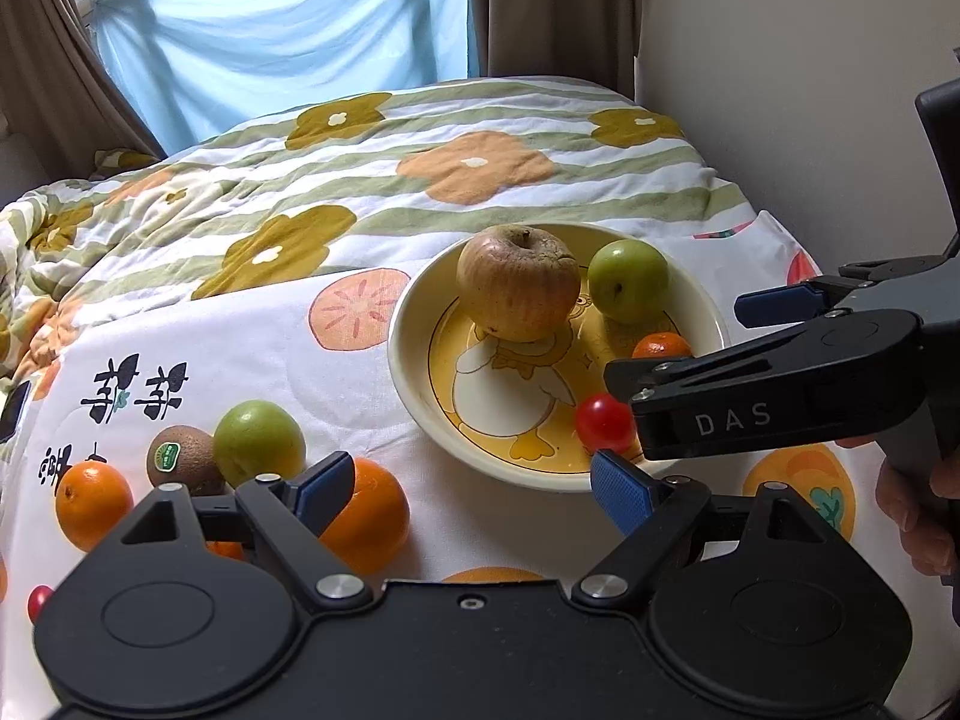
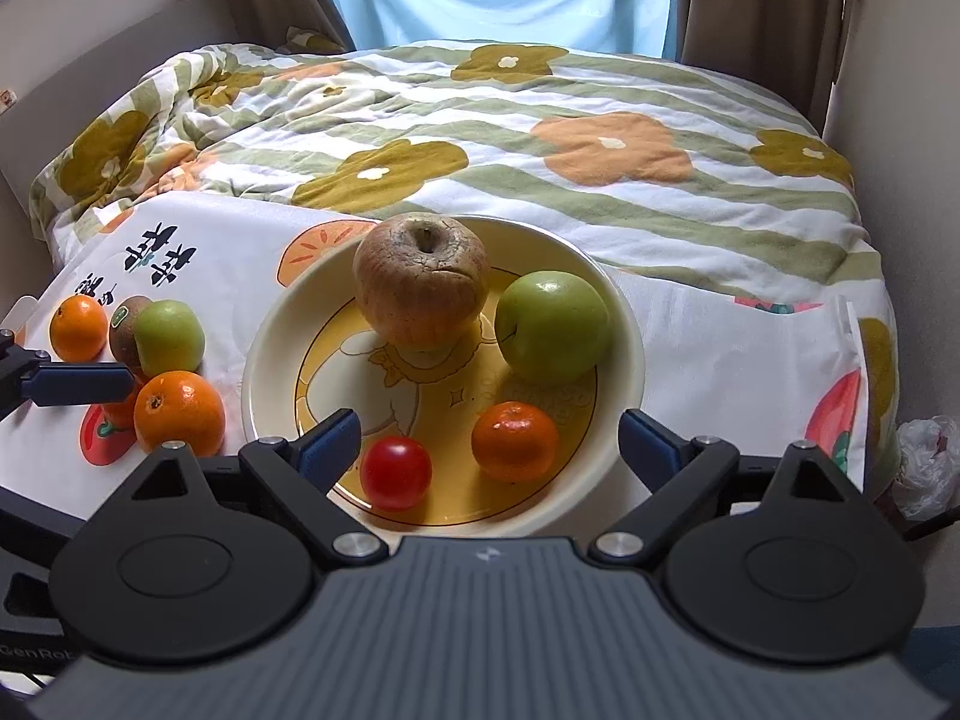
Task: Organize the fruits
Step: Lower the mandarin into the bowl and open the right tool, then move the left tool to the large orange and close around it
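Evidently we held both the left gripper (image 1: 474, 483) and right gripper (image 2: 489, 441) spread and empty, gathering fruit into the duck-print bowl (image 2: 618, 324); cherry tomato (image 2: 396, 473) already inside.

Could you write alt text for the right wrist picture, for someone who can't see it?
A yellow duck-print bowl on a bed holds a wrinkled apple, a green apple, a small orange and a cherry tomato. The right gripper is open in front of it, with more fruit left of the bowl.
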Tool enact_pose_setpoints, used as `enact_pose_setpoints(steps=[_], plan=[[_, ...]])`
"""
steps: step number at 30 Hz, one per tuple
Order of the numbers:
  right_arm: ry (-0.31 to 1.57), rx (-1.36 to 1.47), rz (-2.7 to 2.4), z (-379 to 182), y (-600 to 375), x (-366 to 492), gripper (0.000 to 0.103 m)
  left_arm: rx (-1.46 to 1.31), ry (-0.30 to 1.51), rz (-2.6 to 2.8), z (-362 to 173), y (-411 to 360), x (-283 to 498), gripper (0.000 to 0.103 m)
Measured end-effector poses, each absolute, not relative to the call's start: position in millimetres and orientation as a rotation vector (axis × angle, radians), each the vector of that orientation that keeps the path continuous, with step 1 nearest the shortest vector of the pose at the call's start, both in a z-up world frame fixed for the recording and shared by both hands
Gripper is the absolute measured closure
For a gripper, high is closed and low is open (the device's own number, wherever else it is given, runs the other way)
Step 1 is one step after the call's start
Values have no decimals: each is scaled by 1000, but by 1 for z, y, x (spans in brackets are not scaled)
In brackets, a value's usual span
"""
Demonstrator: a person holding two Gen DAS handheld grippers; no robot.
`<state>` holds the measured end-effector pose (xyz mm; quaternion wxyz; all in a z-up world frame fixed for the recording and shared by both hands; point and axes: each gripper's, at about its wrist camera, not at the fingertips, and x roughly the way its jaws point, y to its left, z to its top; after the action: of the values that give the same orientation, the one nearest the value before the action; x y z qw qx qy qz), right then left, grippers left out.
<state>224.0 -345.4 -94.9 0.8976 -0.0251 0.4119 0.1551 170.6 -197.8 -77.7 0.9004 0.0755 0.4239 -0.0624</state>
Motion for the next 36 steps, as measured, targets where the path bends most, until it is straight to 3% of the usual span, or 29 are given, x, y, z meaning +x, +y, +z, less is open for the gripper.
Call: enact_pose_setpoints(steps=[17,36], plan=[[829,-14,309,-53,-340,171,0,116,782,-59,-37,-172,119,14],[790,5,246,-26,-233,107,0,139,724,-62,-21,-59,66,13]])
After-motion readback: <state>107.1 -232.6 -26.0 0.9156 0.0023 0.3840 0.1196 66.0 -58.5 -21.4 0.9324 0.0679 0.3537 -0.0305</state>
